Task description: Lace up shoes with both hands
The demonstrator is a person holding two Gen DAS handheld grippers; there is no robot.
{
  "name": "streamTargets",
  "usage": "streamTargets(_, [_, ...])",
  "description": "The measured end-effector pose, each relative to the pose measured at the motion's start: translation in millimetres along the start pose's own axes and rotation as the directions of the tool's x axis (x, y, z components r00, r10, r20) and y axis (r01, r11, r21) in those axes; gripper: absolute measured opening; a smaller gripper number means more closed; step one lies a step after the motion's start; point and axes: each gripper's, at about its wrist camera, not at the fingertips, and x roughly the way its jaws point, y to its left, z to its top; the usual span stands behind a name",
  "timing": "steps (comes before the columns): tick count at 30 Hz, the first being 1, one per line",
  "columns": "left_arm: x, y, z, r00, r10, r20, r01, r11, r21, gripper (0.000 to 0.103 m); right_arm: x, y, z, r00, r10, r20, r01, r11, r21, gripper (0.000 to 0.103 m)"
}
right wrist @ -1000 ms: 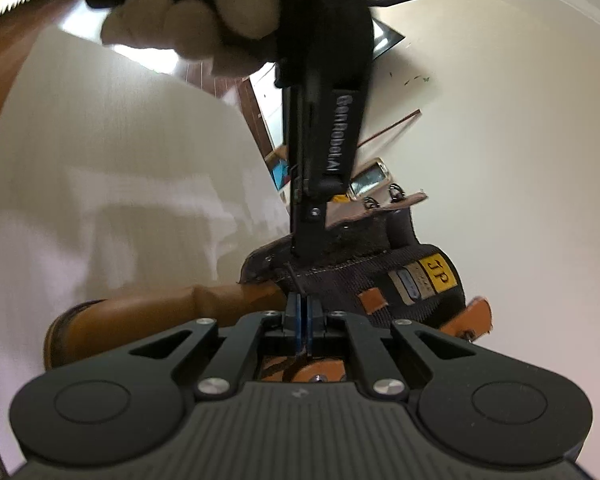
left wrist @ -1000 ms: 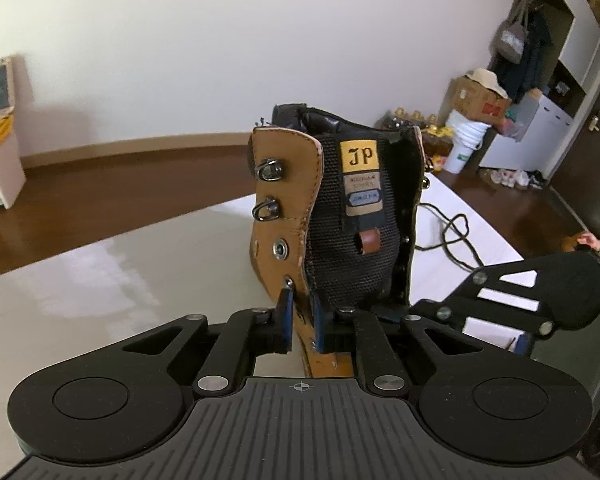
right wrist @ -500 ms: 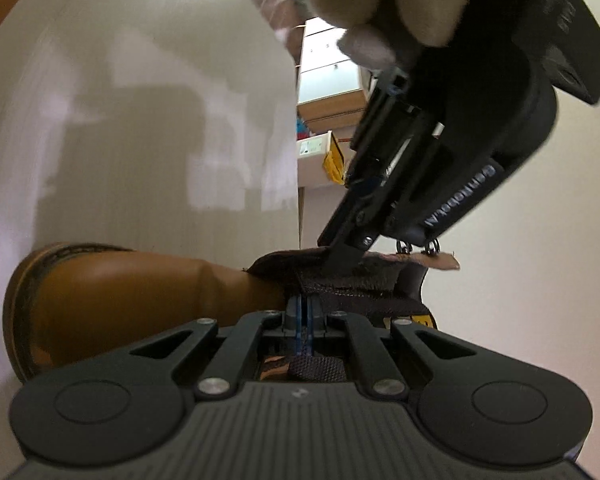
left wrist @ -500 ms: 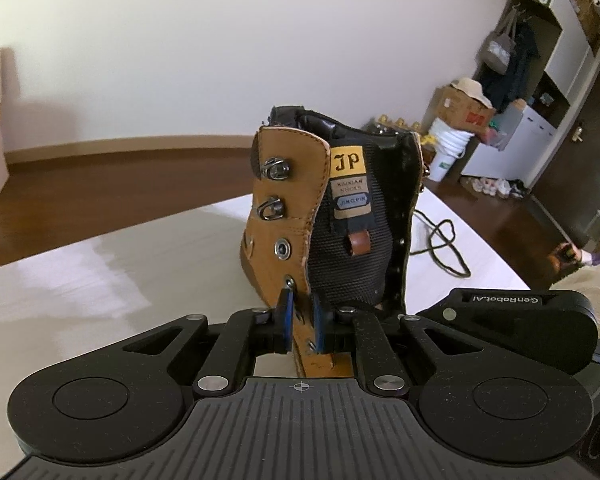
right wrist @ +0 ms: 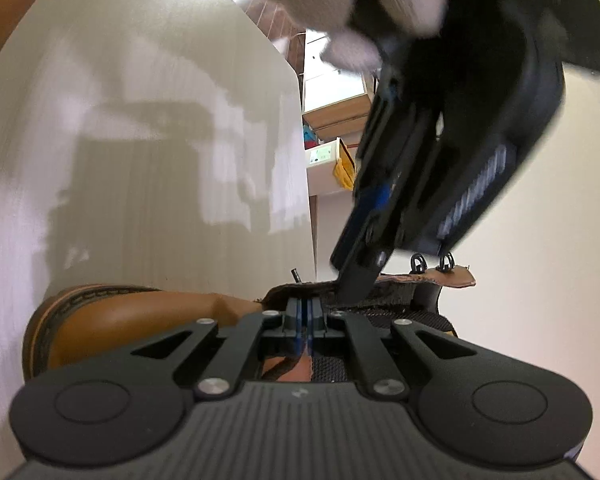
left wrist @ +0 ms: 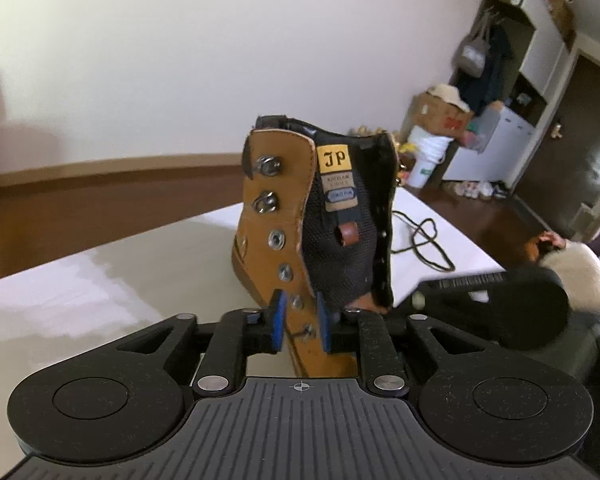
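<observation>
On the table [left wrist: 100, 280], left fingers [left wrist: 278, 322] open around the boot's eyelet flap [left wrist: 276, 216]; right fingers [right wrist: 296, 314] pressed together.

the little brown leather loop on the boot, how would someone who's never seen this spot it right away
Find the tan boot standing upright on the white table, then its black mesh tongue between the eyelet flaps. Below the yellow JP patch and two smaller labels sits the brown leather loop, the only brown piece on the mesh.
</observation>
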Motion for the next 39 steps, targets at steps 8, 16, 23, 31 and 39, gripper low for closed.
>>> streamTargets(8, [4, 3, -24, 0.997, -0.074, 0.023, 0.068, 0.976, 0.205, 0.011, 0, -3, -3, 1.0, 0.009, 0.028, -0.01, 0.999, 0.034, 0.004])
streamTargets(16, [14, 10, -29, 0.992, -0.122, 0.02, 0.111, 0.949, 0.295, 0.009, -2, -6, -10, 0.998, 0.013, 0.069, -0.018, 0.998, 0.065, 0.004])
streamTargets(23, [14, 30, -35, 0.973, -0.23, 0.031, 0.207, 0.92, 0.333, 0.009, -1, -3, -21, 0.995, 0.014, 0.103, -0.021, 0.998, 0.067, 0.004])
streamTargets(31, [19, 45, -39, 0.94, -0.339, 0.019, 0.309, 0.877, 0.369, 0.008, 5, -6, -28, 0.992, 0.019, 0.121, -0.028, 0.997, 0.071, 0.004])
streamTargets(39, [24, 41, -35, 0.944, -0.33, 0.02, 0.307, 0.896, 0.321, 0.003, 4, -6, -30, 0.992, 0.012, 0.129, -0.021, 0.997, 0.074, 0.005])
